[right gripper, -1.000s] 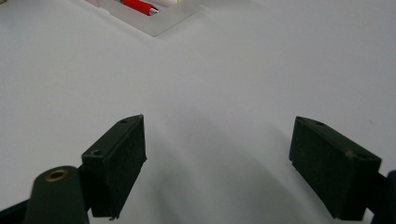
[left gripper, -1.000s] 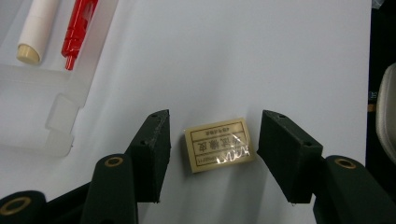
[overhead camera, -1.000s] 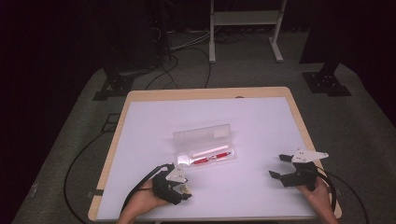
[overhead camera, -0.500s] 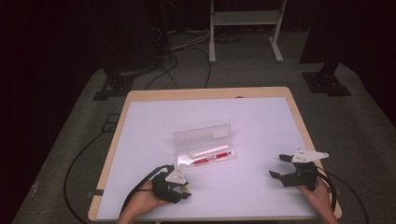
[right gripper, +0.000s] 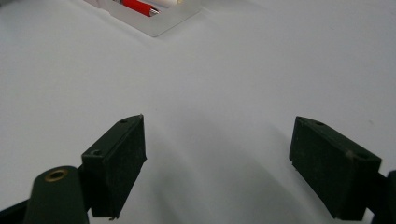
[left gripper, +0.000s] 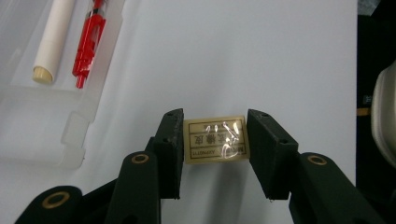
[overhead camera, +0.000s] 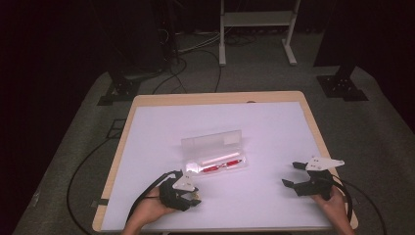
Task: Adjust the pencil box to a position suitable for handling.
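Beside the open clear case, left claw clamped on eraser; right claw wide.

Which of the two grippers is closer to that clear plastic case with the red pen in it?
The left. The left gripper sits just below the case, gripping a small eraser. The right gripper rests open, well off to the case's right.

Eraser between left tongs, right of open case holding pens
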`<state>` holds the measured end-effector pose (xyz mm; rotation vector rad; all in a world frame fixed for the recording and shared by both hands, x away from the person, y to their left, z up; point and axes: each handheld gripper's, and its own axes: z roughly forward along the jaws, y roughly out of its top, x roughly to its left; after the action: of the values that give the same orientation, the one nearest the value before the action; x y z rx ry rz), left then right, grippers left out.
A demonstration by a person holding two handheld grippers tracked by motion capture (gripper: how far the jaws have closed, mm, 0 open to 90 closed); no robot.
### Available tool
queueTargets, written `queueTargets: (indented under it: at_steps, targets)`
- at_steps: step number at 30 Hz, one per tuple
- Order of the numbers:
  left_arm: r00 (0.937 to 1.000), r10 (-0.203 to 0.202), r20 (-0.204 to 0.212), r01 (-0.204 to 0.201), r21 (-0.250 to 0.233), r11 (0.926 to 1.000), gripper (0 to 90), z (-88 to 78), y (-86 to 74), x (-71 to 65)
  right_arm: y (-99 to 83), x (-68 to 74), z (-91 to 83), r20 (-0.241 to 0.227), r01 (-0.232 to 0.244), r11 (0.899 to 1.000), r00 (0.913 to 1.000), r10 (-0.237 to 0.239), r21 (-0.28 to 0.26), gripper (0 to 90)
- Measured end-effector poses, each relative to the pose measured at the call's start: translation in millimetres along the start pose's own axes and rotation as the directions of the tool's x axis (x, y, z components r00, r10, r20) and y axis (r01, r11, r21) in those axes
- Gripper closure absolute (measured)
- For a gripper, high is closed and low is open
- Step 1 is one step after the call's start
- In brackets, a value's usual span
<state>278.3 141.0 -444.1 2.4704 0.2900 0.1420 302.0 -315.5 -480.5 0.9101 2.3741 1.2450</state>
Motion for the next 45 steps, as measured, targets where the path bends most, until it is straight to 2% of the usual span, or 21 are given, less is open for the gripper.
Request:
queueTargets:
  at_steps: [13,23,45]
  targets:
    - [0.9999,0.014,0.009,-0.013,-0.011,0.9998,58.1,-2.5,3.8,3.3,0.0,-0.9,-0.2,0.003,-0.006,1.000,1.0000,0.006,0.000,17.5]
    - [0.9999,0.011,-0.006,-0.011,-0.012,0.9999,58.1,-8.3,4.1,8.3,0.1,-1.8,0.2,0.000,-0.018,1.000,0.9998,0.018,0.003,17.5]
    - [0.9989,0.025,-0.039,-0.026,-0.018,0.9995,58.3,-20.3,17.9,20.0,0.1,-2.1,0.2,-0.004,-0.022,1.000,0.9997,0.022,0.007,17.3]
